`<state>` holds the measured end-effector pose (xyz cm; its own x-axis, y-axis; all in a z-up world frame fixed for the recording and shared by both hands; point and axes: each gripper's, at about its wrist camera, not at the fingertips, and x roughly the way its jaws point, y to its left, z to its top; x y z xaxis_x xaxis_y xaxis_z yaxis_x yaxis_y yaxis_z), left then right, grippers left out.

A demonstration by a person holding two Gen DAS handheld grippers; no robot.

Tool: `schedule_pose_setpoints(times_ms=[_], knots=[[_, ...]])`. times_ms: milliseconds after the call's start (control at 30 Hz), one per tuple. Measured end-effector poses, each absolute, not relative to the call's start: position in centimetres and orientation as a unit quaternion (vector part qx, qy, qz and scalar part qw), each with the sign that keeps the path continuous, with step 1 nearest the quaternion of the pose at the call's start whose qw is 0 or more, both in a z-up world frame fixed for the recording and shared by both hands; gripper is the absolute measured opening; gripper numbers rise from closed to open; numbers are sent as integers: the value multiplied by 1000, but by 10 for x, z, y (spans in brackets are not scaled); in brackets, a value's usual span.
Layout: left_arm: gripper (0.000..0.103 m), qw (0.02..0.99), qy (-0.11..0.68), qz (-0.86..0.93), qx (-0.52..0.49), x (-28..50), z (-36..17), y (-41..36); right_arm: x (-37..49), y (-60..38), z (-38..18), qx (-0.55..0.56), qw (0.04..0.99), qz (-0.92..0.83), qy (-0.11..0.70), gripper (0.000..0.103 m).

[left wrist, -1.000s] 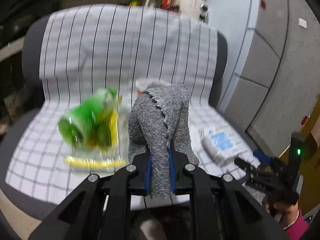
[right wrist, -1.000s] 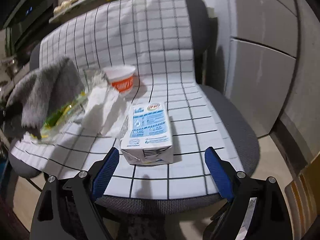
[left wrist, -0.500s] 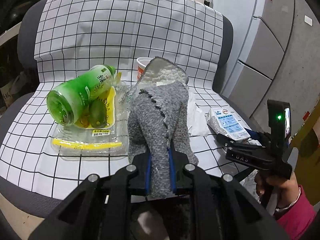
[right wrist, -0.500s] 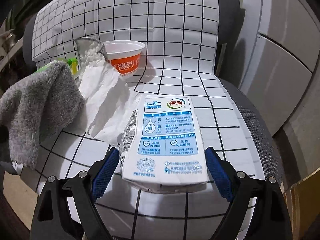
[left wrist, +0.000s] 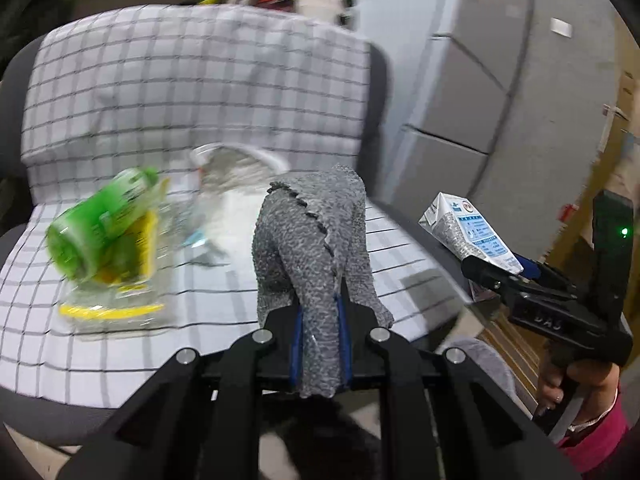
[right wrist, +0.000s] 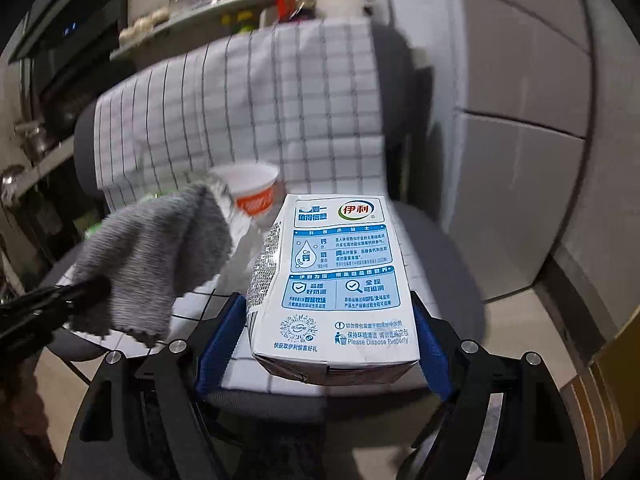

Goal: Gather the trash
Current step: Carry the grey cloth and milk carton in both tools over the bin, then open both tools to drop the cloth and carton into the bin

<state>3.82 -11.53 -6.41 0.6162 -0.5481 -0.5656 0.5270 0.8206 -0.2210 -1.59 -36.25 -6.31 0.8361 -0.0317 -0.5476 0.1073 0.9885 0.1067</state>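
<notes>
Milk carton [right wrist: 332,288] has been lifted off the chair [right wrist: 436,256] since half a second ago; first trash item judged collected. Right gripper [right wrist: 326,344]: jaws wide, clamped on carton sides. Left gripper [left wrist: 320,344]: jaws narrow, pinching grey cloth [left wrist: 316,248]. Green bottle [left wrist: 100,224] remains ahead-left.

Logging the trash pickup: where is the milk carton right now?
The milk carton is clamped in the right tongs, lifted off the chair seat, right of the grey cloth.

Milk carton [right wrist: 336,284] between blue jaws (gray cloth [right wrist: 156,264] left), above checkered chair [right wrist: 280,112].
</notes>
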Motion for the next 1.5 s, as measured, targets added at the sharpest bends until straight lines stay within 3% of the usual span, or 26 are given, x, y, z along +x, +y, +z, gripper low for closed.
schedule_pose_setpoints(times_ms=[467, 900, 967, 1033, 1067, 1267, 1500], knots=[[12, 816, 305, -483, 85, -25, -73, -273, -128, -455, -55, 103, 944, -183, 255, 79], [14, 698, 410, -554, 198, -41, -156, -405, -171, -532, -113, 170, 904, -261, 293, 80], [22, 691, 423, -550, 204, -42, -168, -416, -170, -542, -125, 182, 896, -265, 305, 80], [58, 687, 435, -543, 209, -39, -179, -424, -165, -552, -141, 202, 887, -259, 324, 81], [62, 688, 438, -541, 206, -38, -182, -427, -162, -556, -148, 211, 883, -257, 331, 83], [63, 706, 448, -515, 190, -21, -183, -414, -154, -565, -174, 239, 862, -265, 360, 86], [63, 772, 410, -462, 152, 3, -140, -359, -153, -551, -145, 217, 880, -264, 329, 86]])
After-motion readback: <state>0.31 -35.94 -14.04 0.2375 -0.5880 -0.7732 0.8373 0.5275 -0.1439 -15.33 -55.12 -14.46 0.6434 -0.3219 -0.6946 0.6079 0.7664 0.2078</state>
